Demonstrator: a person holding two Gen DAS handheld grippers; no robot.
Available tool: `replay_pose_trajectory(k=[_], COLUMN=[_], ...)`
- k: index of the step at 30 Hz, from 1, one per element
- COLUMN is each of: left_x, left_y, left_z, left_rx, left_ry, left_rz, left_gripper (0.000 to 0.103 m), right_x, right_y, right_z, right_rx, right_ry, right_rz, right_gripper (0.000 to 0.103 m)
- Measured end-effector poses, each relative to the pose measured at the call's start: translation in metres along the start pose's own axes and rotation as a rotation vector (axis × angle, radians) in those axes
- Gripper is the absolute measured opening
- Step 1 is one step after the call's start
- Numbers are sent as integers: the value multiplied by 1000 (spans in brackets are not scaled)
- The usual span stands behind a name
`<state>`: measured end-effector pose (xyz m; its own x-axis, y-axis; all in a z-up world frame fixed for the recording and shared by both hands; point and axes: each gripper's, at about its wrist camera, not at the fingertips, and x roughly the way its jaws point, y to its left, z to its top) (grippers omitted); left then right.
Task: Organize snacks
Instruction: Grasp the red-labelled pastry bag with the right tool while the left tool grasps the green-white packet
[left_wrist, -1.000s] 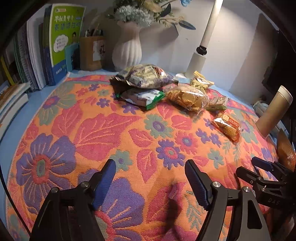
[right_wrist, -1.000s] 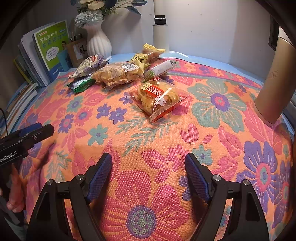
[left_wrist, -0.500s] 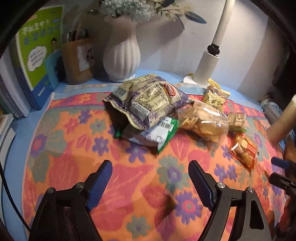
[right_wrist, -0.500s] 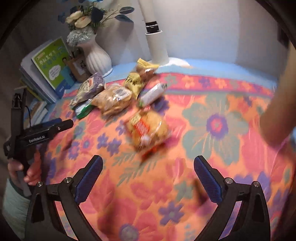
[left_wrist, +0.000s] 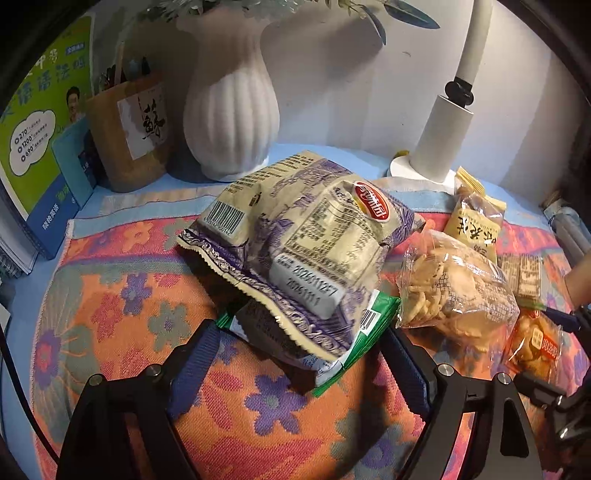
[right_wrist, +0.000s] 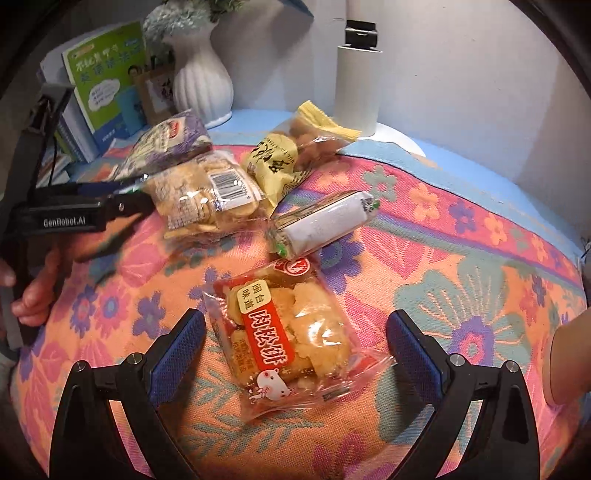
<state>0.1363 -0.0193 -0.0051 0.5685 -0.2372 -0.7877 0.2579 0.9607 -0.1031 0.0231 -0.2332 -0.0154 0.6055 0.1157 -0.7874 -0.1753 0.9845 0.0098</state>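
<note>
- Reaching for two snacks at once, I am judging this as the approach step of the sorting, with nothing lifted yet.
- I am bringing the left gripper (left_wrist: 299, 354) up to the purple chip bag (left_wrist: 306, 243), which is lying on top of the green packet (left_wrist: 354, 343) at the left end of the pile on the floral cloth (left_wrist: 122, 314).
- Its jaws are opening as I go; the near ends of both bags are sitting between the fingers, but I am not seeing the pads pressing on either, so it is holding nothing.
- I am lining the right gripper (right_wrist: 295, 343) up over the red pastry packet (right_wrist: 284, 332), which is lying alone on the cloth nearer to me than the white wrapped roll (right_wrist: 325, 221).
- Its jaws are standing about as wide as they go, one finger on each side of the packet and clear of it, gripping nothing.
- I am noting the clear cracker bag (right_wrist: 207, 195) and the yellow packet (right_wrist: 277, 162) crowding the pile just beyond, with the white vase (left_wrist: 232, 110) and lamp base (right_wrist: 356, 88) behind.
- Next I am expecting to need a little more forward reach, then a gentle close: on the left I would be taking care to catch only one of the stacked bags, and on the right to pinch the crinkly wrap without crushing the pastry.
</note>
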Motion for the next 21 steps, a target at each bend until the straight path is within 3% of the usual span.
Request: replay_pose_trajectory(k=[2, 5, 6, 7, 9, 13, 21], left_x=[-1, -4, -6, -9, -12, -27, -81], left_y=[1, 0, -1, -2, -4, -10, -29], left_z=[0, -1, -2, -3, -6, -16, -82], left_rx=[-6, -2, 1, 7, 17, 34, 76], left_ry=[-6, -26, -35, -43, -46, -58, -46], left_rz=[7, 19, 16, 1, 8, 30, -57], left_gripper=[83, 68, 60, 43, 43, 42, 42], right_x=[0, -4, -4, -5, -6, -10, -40], right_y=[3, 7, 8, 9, 14, 22, 24], right_z=[-1, -2, -2, -2, -4, -8, -45], right_rx=[-11, -28, -31, -38, -54, -82, -16], right_ry=[1, -24, -31, -37, -48, -59, -13], right_rz=[-20, -21, -21, -20, -19, -44, 20], right_gripper=[96, 76, 68, 59, 52, 50, 50])
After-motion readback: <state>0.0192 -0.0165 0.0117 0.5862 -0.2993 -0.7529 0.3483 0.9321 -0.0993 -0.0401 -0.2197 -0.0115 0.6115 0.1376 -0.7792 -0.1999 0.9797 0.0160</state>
